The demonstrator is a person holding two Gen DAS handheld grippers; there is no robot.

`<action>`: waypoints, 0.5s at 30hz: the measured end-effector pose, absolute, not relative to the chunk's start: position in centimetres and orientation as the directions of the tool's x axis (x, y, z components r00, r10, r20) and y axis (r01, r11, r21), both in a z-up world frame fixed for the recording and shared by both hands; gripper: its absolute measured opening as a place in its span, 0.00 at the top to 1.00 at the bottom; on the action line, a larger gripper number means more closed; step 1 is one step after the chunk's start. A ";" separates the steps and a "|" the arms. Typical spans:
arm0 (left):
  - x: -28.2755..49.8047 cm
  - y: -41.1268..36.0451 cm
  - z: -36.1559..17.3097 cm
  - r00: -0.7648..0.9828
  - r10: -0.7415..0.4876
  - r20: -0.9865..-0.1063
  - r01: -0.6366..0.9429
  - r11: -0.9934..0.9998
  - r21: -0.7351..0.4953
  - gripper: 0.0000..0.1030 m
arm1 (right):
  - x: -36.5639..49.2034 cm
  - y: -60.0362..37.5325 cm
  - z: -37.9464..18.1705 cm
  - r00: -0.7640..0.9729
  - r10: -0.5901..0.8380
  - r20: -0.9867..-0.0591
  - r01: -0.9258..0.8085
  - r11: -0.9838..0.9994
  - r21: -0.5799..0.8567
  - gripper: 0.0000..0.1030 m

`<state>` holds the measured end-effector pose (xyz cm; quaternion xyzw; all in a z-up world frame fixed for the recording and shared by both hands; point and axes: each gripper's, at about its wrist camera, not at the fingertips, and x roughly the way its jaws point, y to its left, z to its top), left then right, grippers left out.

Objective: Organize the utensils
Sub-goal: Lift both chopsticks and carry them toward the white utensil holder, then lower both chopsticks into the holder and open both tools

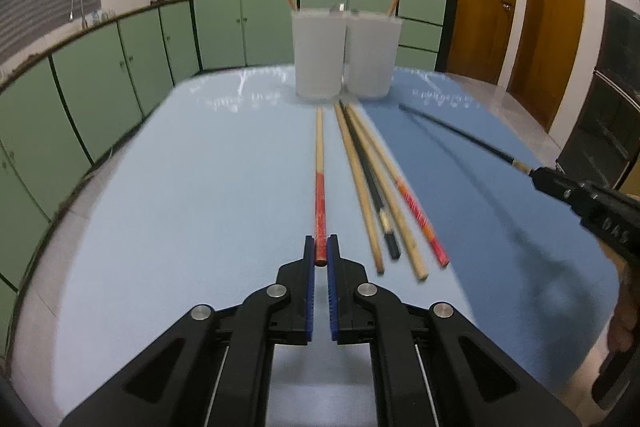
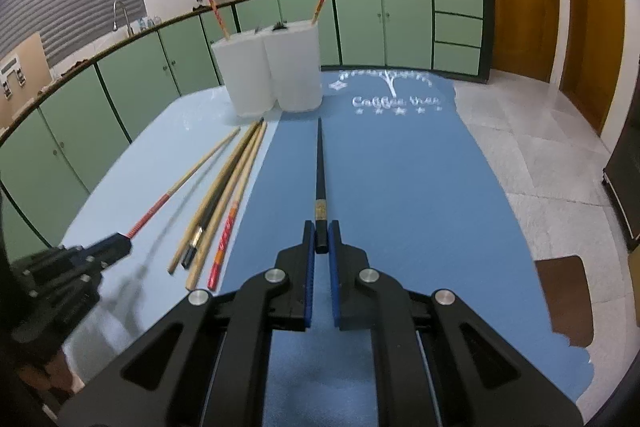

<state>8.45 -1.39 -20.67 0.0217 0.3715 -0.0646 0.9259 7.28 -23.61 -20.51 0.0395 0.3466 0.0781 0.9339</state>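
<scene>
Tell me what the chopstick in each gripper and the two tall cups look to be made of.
Red-ended chopstick in the left gripper: pale bare wood or bamboo, its handle end painted red.
Black chopstick in the right gripper: dark and smooth, probably lacquered wood or plastic, with a gold band.
Cups: frosted, translucent, likely plastic.
</scene>
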 end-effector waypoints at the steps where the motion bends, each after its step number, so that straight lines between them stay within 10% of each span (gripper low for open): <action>1: 8.4 -1.3 -19.6 0.724 -0.108 -0.681 0.139 0.990 -0.008 0.95 | 7.3 -23.7 -20.0 0.755 0.174 -0.632 -0.121 0.984 0.127 0.94; 15: 10.1 -0.6 -8.7 0.834 -0.146 -0.532 0.160 0.987 -0.021 0.95 | 9.6 -24.3 -10.6 0.804 0.240 -0.544 -0.189 0.971 0.149 0.94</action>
